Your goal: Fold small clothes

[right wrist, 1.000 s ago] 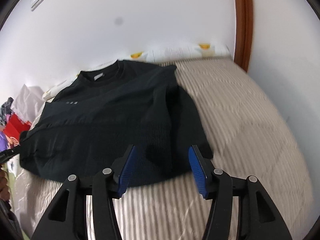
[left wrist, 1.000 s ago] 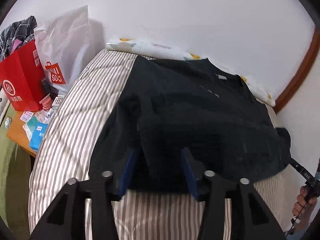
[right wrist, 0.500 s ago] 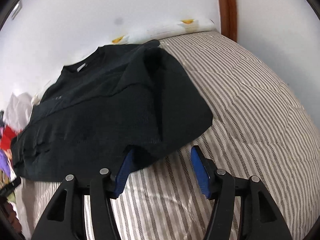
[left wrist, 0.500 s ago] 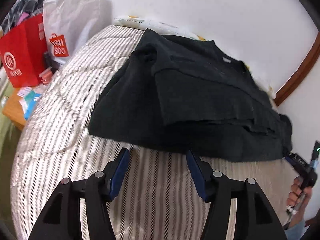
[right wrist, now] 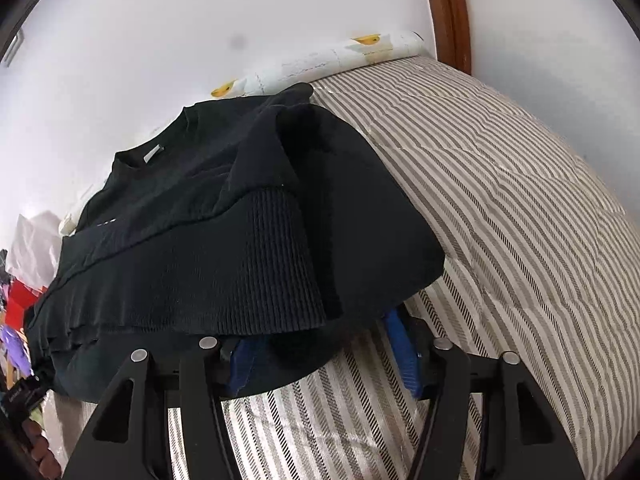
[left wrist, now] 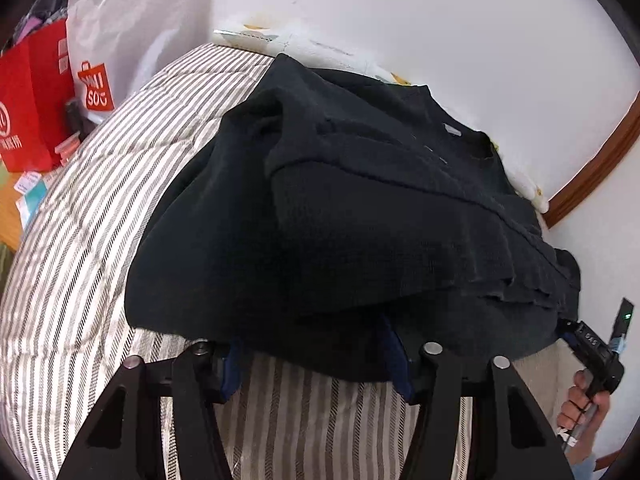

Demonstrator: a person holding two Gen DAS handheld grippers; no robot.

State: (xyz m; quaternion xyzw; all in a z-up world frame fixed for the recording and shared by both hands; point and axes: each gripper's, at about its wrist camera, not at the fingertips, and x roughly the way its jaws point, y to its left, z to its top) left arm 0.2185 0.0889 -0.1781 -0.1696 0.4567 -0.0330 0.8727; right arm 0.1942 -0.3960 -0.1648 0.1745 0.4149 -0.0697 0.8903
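Lying crosswise, black sweatshirt (left wrist: 360, 208) points collar (right wrist: 152, 152) toward wall (right wrist: 160, 32).

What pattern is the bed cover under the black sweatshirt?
Grey and white stripes on the quilted bed cover, clearest in the right wrist view.

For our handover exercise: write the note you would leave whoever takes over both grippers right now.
Left gripper: jaws closing, sweater's near fold edge between them, not yet pinched.
Right gripper: the same at the other end of that edge.
Sweater lies on the striped bed, collar toward the wall.
Done: hem folded up over the chest.
Left: grip the edge and likely fold again.
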